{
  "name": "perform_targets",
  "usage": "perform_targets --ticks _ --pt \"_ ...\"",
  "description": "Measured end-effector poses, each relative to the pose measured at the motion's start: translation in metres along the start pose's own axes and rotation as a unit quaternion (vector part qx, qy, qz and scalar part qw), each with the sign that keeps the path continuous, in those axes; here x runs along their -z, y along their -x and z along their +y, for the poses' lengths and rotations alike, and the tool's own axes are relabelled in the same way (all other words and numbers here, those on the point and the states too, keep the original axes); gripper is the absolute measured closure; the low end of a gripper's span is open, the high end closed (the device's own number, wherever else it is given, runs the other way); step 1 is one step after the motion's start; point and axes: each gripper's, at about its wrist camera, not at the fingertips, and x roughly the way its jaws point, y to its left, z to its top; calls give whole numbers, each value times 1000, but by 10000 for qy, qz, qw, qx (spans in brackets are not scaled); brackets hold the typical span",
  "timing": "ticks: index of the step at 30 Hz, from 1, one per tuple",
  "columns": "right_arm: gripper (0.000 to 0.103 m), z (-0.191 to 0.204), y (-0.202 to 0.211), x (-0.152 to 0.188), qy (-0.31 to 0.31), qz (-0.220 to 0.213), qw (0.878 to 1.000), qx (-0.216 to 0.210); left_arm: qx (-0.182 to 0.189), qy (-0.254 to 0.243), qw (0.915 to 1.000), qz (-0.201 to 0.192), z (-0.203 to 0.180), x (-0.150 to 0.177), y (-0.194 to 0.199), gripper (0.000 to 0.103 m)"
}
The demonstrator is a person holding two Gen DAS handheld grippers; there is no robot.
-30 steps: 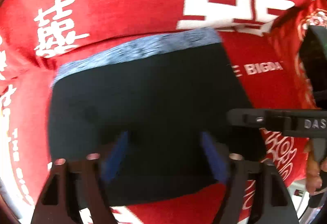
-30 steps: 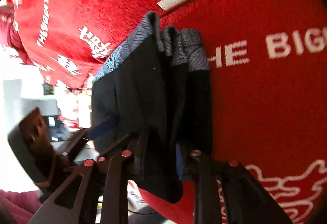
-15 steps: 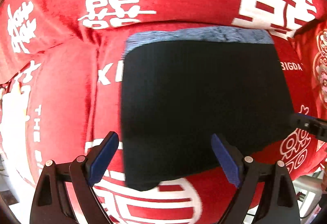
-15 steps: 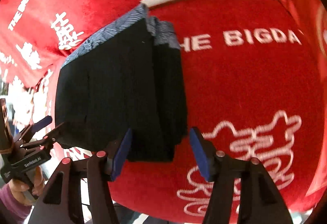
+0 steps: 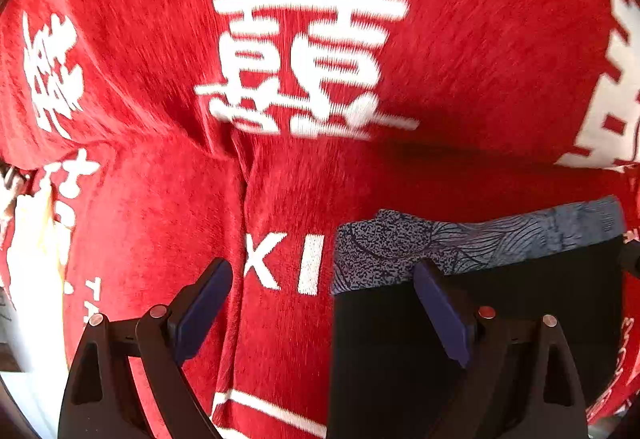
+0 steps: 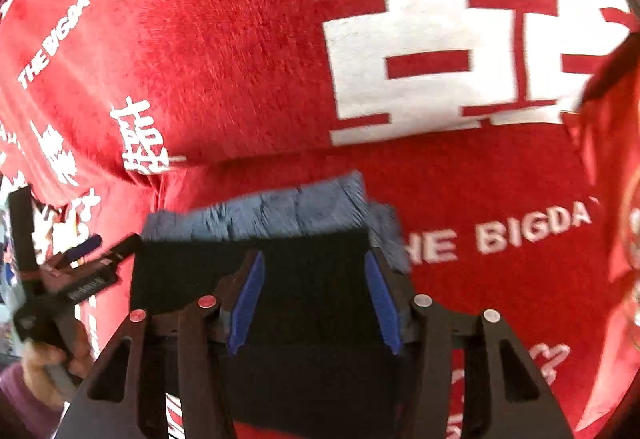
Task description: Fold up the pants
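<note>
At the far left of the right wrist view, the left hand-held gripper (image 6: 86,253) hung beside the left edge of the pants (image 6: 192,271), gripped by the person's hand (image 6: 52,359). In its own camera its fingers (image 5: 202,313) stood wide apart with nothing between them; only the red blanket (image 5: 160,79), printed with white characters, showed through the gap. It was released, and judging by that it had finished with the cloth.

To the right of it lay the pants, a compact black rectangle resting flat on the red blanket, the blue-grey patterned waistband (image 5: 480,239) forming the far edge. The stacked layers at the right end of the waistband suggested several folds had already been made, so the folding looked essentially complete. The bundle sat just in front of the seam where the blanket rose up a backrest or cushion, probably because that flat stretch gave it even support.

Further right, the right hand-held gripper (image 6: 312,299) was over the bundle, blue pads (image 6: 382,299) spread apart above the black cloth and clamping none of it. It too was released, placed as if to press or straighten the bundle, though I cannot tell whether it touched the fabric.
</note>
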Motion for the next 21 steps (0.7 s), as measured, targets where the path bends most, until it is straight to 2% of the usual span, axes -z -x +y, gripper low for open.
perform_targets --ticks 1,3,6,9,13,16,21 --pt "47 -1 -7 1 39 99 9999 104 -49 11 10000 14 2 0 -6 0" --pt "47 -8 -29 5 26 387 9989 269 -25 24 10000 -25 6 3 -15 0" --pt "45 -21 -36 8 -177 336 9993 6 186 157 9997 58 12 4 -24 0" --pt "44 -13 -35 8 66 370 9991 180 304 222 9993 72 17 8 -18 0" --pt "33 -15 -31 15 -102 553 9980 292 304 -25 9995 76 20 22 2 0" --pt "32 -18 -20 38 -224 645 9971 321 390 -99 9990 213 23 38 14 0" --pt "31 -1 5 81 194 547 9948 835 535 -185 9968 564 18 65 25 0"
